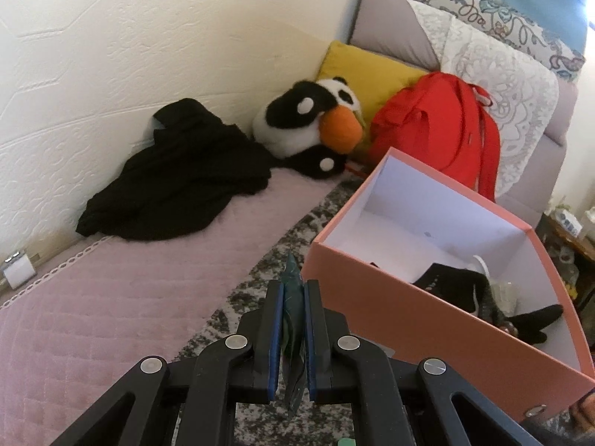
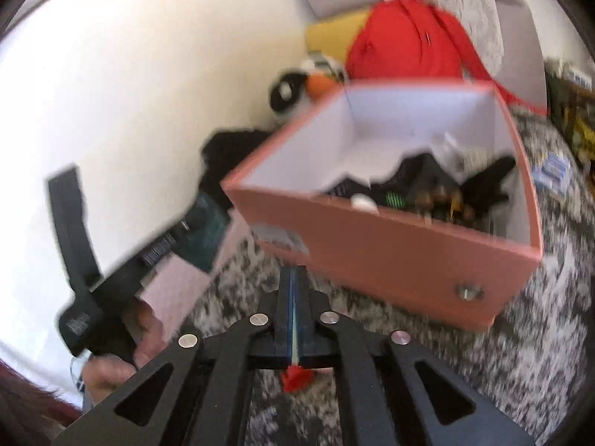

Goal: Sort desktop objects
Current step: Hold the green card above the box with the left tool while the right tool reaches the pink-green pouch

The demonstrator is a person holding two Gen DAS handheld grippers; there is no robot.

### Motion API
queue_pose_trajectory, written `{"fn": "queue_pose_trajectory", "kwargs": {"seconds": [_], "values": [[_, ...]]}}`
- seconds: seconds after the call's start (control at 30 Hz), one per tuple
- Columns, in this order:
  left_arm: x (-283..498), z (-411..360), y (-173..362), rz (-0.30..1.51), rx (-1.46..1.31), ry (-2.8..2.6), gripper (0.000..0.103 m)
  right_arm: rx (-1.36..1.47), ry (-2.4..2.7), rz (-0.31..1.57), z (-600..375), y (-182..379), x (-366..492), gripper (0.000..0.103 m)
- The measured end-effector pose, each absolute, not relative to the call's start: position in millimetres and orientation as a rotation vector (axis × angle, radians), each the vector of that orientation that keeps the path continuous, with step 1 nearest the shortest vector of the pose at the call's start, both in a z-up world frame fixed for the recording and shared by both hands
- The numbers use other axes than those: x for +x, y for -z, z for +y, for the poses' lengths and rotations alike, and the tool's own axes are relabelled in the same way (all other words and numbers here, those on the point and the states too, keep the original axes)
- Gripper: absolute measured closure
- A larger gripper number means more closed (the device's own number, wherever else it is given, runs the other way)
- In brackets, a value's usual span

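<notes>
Far left on the pink bed cover [image 1: 122, 297], against the wall, lies a black garment [image 1: 178, 174]. Right of it sits a panda plush [image 1: 308, 119] with an orange snout, then a yellow cushion [image 1: 364, 70] and a red backpack [image 1: 435, 119]. Near the camera, the left claw [image 1: 292, 293] is clamped on a thin dark-teal packet [image 1: 293, 275], held edge-on over the speckled grey worktop [image 1: 260, 282], just left of the pink box [image 1: 409, 319]. The box holds black items and other small things too blurred to name. In the right wrist view, the right claw [image 2: 293, 278] is pressed together on a thin pale strip [image 2: 294, 338] with a red end, near the box's front wall.
</notes>
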State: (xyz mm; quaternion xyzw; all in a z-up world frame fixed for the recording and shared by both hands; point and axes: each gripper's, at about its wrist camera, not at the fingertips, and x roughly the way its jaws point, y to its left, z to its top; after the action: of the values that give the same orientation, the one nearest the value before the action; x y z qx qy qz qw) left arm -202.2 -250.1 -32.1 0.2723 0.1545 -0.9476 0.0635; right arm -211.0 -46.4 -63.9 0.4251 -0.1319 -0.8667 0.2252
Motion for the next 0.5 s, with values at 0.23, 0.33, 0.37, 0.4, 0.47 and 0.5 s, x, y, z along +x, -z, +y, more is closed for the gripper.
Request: {"fn": "queue_pose_trajectory", "kwargs": {"seconds": [0.23, 0.33, 0.37, 0.4, 0.47, 0.5], "values": [[-202.2, -255.5, 31.8, 0.506, 0.828, 2.864, 0.098, 1.374, 2.130, -0.838, -32.0, 141.6, -200.1, 0.015], [-204.0, -252.5, 33.8, 0.499, 0.841, 2.868, 0.098, 1.406, 1.977, -1.107, -30.4, 175.5, -198.2, 0.021], [-204.4, -251.6, 34.2, 0.496, 0.843, 2.870, 0.098, 1.413, 1.948, -1.165, -31.6, 183.6, -200.4, 0.024], [-204.7, -250.7, 34.7, 0.492, 0.846, 2.872, 0.098, 1.403, 1.960, -1.177, -34.6, 185.6, -204.7, 0.033], [-204.8, -249.6, 35.4, 0.489, 0.849, 2.872, 0.098, 1.364, 2.019, -1.161, -43.0, 184.9, -216.1, 0.038], [-204.6, -249.6, 35.4, 0.488, 0.848, 2.871, 0.098, 1.344, 2.048, -1.152, -47.1, 184.5, -221.8, 0.047]]}}
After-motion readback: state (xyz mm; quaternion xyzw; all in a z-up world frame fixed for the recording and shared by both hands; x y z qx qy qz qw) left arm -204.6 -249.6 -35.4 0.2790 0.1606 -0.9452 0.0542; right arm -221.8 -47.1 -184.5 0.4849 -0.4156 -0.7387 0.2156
